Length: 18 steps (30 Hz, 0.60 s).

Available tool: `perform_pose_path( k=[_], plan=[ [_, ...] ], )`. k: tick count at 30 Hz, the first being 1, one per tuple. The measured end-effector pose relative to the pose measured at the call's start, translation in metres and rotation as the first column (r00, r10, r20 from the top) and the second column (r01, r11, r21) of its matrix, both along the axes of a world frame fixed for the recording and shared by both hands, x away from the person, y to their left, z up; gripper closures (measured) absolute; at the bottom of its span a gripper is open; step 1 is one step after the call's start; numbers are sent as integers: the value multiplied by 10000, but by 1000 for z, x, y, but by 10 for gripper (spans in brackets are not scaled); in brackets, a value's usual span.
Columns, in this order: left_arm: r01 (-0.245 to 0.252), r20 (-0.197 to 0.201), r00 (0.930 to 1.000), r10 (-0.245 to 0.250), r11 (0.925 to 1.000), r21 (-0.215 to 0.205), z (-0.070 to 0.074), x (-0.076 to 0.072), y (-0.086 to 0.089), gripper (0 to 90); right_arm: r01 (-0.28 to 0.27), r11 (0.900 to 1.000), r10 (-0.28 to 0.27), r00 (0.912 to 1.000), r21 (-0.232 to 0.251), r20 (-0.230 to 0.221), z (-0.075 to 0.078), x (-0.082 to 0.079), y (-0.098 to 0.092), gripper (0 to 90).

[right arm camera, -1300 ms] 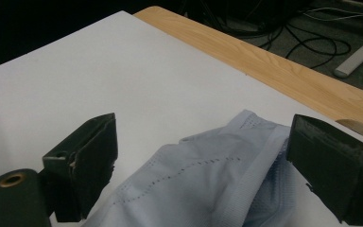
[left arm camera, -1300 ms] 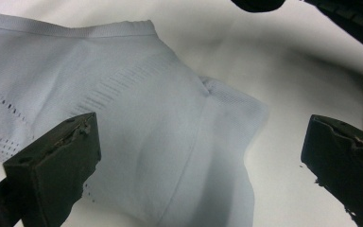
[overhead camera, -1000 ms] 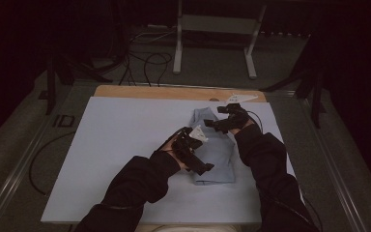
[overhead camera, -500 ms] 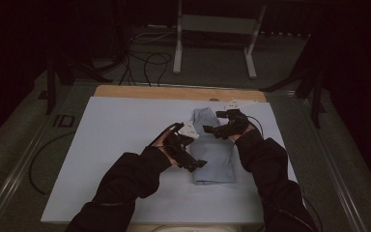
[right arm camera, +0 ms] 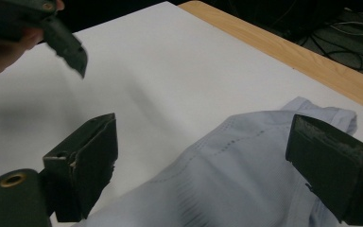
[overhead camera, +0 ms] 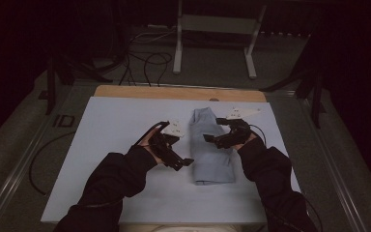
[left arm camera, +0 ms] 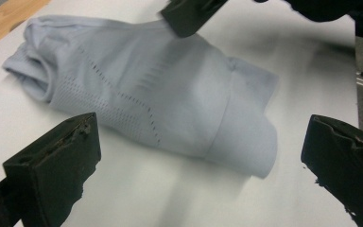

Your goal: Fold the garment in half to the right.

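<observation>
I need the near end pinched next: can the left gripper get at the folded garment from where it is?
Probably yes: the left gripper is open beside the folded garment, with bare white sheet between them.

Left gripper (overhead camera: 186, 163) now off the folded garment (overhead camera: 211, 150), jaws apart; right gripper (overhead camera: 210, 138) released, hovering above.

my table (overhead camera: 125, 121) wears a white sheet, its wooden far edge (overhead camera: 174, 93) left bare; beyond it a grey floor (overhead camera: 212, 58) carries loose black cables (overhead camera: 147, 58) and a pale metal stand (overhead camera: 215, 29); the room behind sits dark, dim light overall.
</observation>
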<state>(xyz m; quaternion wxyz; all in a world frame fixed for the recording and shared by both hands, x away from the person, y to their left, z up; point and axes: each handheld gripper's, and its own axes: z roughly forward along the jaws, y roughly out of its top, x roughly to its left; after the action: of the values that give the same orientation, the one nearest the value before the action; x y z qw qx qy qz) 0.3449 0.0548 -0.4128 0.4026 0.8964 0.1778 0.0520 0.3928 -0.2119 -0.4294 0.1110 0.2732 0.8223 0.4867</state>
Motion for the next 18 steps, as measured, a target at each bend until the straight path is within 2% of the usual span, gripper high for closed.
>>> perform_pose_path(
  k=[13,18],
  plan=[
    [-499,126,9987,498,9987,69,-5,-5,36,0,-112,9997,114,9999,203,-97,-11,-25,-15,100],
    [-782,55,9969,781,9969,92,-10,-9,58,0,-18,9997,20,10000,256,-73,-14,-35,-25,99]
  ],
)
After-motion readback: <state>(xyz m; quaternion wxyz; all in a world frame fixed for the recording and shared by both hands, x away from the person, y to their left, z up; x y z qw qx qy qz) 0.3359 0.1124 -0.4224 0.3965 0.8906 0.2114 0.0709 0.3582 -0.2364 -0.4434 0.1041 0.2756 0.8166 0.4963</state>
